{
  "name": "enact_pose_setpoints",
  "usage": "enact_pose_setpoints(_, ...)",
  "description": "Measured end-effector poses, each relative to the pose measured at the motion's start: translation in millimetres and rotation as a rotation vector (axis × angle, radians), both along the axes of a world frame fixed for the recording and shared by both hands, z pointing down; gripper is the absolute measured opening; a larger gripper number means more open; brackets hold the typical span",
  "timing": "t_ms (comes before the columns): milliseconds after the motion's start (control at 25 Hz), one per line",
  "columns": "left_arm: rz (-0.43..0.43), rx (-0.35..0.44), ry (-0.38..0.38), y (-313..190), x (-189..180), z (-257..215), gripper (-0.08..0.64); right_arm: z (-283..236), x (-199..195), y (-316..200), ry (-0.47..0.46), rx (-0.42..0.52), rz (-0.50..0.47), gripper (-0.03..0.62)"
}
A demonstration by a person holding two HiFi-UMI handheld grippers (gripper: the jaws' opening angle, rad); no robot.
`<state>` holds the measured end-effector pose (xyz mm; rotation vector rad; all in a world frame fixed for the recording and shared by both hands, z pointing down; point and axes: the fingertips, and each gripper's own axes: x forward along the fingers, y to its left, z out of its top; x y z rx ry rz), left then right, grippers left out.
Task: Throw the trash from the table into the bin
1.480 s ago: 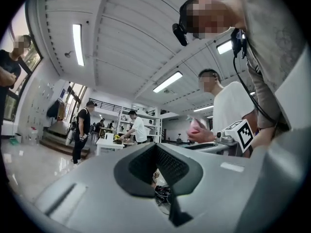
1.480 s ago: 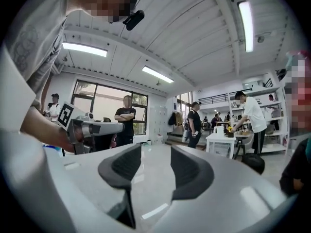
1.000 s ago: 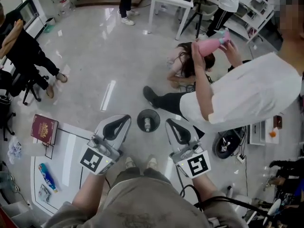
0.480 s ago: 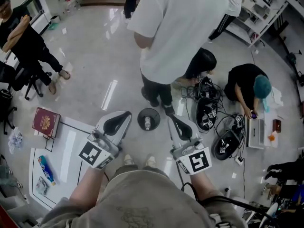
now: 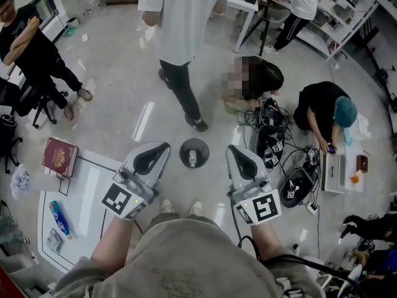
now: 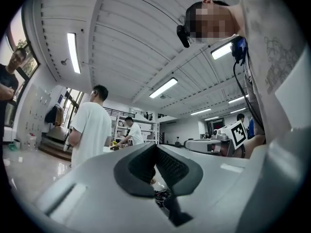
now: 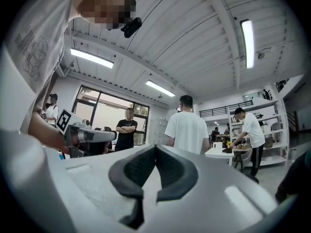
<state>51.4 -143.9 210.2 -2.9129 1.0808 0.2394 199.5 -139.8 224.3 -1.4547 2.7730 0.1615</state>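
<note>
Left tongs [image 5: 160,151], right tongs [image 5: 236,154] shut, round black bin [image 5: 202,148] holding bottle [image 5: 193,161]

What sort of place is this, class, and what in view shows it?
Probably an indoor lab or workshop: open shelving along the wall, people crouched on the glossy floor over tangled cables, strip lights overhead.

A red book [image 5: 59,157] lies closed. Beyond the book, a person in white [image 5: 177,23] stands mid-stride; far right of it, a teal-capped person [image 5: 329,113] crouches.
</note>
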Motion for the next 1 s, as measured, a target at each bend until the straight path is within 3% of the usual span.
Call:
enact_pose_setpoints(720,0.023,-0.035,0.011,0.8,10.7,10.5,0.0,18.6,12.5,2.4,0.007,-0.046,0.009,0.002)
enact_pose_setpoints(1000,-0.016,-0.039,-0.003,-2.2,10.8,15.0,0.0,22.2,16.6,0.6,0.003,-0.05,-0.008,0.002)
